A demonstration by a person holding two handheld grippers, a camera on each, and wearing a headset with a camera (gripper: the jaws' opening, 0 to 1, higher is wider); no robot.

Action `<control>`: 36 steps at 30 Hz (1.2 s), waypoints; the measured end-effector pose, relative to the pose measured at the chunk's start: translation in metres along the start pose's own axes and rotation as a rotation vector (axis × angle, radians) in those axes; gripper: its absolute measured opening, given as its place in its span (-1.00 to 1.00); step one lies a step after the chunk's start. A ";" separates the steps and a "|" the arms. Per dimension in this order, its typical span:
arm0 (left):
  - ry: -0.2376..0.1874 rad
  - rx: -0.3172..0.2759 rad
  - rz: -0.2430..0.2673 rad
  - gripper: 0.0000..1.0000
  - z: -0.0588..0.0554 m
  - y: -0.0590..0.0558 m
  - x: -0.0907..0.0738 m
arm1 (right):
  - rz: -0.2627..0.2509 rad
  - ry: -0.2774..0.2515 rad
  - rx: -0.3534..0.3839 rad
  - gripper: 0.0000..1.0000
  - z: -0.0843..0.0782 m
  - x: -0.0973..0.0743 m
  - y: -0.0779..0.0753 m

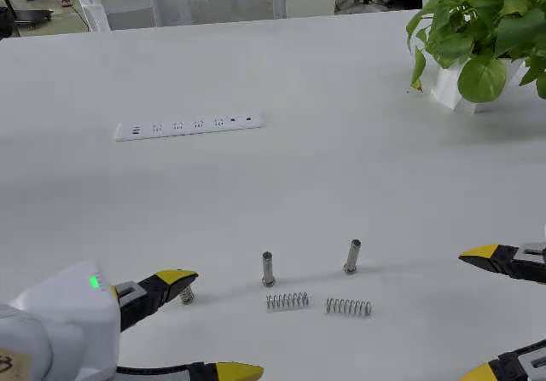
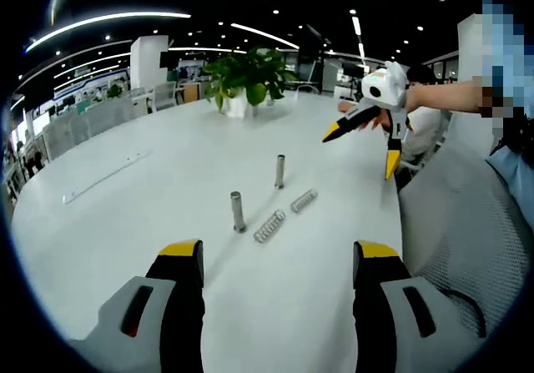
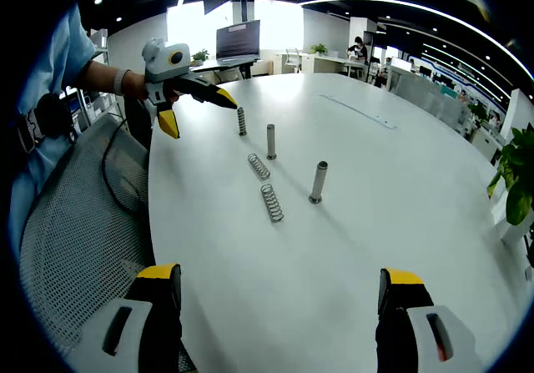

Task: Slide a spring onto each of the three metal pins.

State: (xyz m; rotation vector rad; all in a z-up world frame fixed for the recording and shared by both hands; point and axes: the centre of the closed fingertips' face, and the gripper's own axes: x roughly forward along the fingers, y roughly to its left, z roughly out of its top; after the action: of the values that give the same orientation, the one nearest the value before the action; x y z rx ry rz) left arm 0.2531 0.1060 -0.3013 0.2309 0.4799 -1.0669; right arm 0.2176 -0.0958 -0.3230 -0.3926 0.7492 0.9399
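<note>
While empty, left hand-held gripper (image 2: 279,252): released.
Right hand-held gripper (image 3: 281,274): released.
Springs (image 1: 287,301): two lying on tabletop (image 1: 341,168) beside pins (image 1: 268,268).

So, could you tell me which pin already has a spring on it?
The pin by the left gripper; coils wrap it, while the other two pins stand bare.

Three pins (image 1: 268,268), three springs (image 1: 287,300), one power strip (image 1: 188,125), one plant (image 1: 478,23)
</note>
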 end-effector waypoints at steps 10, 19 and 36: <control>0.040 0.050 -0.015 -0.03 -0.005 0.000 0.034 | 0.000 0.000 0.014 0.95 -0.004 -0.001 0.004; 0.082 0.071 0.000 -0.39 -0.011 0.008 0.058 | 0.002 -0.002 0.033 0.93 -0.007 -0.001 0.008; 0.136 0.103 -0.006 -0.63 -0.022 0.016 0.076 | -0.013 -0.006 0.064 0.91 -0.016 -0.008 0.006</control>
State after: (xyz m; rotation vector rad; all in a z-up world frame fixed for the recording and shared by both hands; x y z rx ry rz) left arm 0.2910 0.0631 -0.3577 0.3953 0.5489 -1.0877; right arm 0.2031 -0.1064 -0.3282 -0.3381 0.7680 0.9019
